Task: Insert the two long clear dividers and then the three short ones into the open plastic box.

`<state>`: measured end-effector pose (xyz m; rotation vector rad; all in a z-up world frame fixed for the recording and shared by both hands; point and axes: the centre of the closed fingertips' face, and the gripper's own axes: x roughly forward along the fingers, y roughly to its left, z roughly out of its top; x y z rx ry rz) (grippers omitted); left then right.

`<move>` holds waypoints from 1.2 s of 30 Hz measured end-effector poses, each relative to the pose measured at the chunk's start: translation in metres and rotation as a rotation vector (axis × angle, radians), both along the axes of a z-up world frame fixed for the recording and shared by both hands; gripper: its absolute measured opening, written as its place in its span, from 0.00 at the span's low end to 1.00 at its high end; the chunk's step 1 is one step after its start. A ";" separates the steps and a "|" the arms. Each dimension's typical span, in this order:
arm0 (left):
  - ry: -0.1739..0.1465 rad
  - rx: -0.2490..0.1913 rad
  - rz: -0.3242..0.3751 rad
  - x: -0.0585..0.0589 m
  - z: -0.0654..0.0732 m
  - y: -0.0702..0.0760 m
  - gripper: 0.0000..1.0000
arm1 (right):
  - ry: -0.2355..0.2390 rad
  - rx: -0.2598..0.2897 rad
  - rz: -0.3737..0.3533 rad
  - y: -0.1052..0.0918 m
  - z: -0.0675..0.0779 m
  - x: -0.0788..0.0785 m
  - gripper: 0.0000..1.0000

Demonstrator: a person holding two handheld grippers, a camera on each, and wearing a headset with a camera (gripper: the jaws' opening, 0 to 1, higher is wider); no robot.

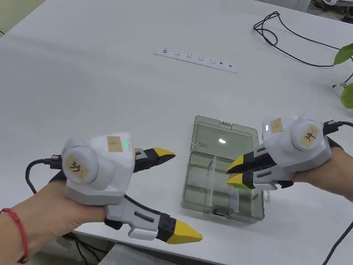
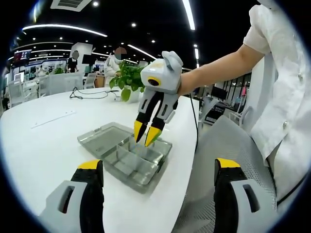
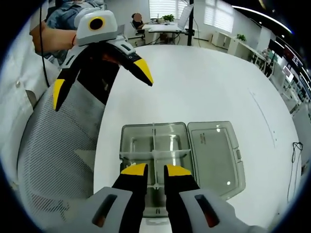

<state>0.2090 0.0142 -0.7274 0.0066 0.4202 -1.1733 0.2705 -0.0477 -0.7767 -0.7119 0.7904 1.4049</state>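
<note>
The clear plastic box [image 1: 205, 194] lies open on the white table, its lid [image 1: 223, 138] flat behind it. Clear dividers [image 3: 154, 145] stand inside, one lengthwise and one crosswise [image 3: 170, 153]. My right gripper [image 1: 236, 172] hovers over the box's right part, its jaws a narrow gap apart with nothing seen between them. In its own view the right gripper [image 3: 155, 170] points down at the lengthwise divider. My left gripper [image 1: 174, 193] stands wide open and empty, left of the box. From the left gripper [image 2: 158, 165] I see the box [image 2: 127, 160] and the right gripper [image 2: 147, 132] just above a divider.
A white power strip [image 1: 196, 58] lies farther back on the table, with a black cable [image 1: 276, 33] and a green plant [image 1: 345, 72] at the back right. The table's near edge runs just below the box. A mesh chair [image 3: 53, 145] stands beside the table.
</note>
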 end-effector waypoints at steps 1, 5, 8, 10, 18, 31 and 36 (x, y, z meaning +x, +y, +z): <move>0.001 0.000 0.000 0.000 0.000 0.000 0.97 | -0.001 0.004 -0.005 -0.001 0.002 0.000 0.16; -0.001 0.002 -0.004 0.000 0.001 0.000 0.97 | -0.007 0.020 -0.024 -0.006 0.009 0.001 0.19; -0.004 0.007 -0.009 0.000 0.001 0.000 0.98 | -0.012 0.027 -0.034 -0.010 0.014 0.001 0.22; -0.006 0.010 -0.009 0.000 0.001 0.000 0.99 | -0.015 0.028 -0.037 -0.015 0.017 0.001 0.25; -0.006 0.016 -0.008 0.002 0.000 0.002 0.99 | -0.020 0.016 -0.059 -0.041 0.025 0.000 0.33; -0.005 0.023 -0.008 0.003 0.001 0.004 0.99 | -0.014 -0.025 -0.089 -0.080 0.031 -0.008 0.43; -0.003 0.026 -0.007 0.003 0.001 0.005 0.99 | -0.013 -0.058 -0.100 -0.104 0.030 -0.009 0.45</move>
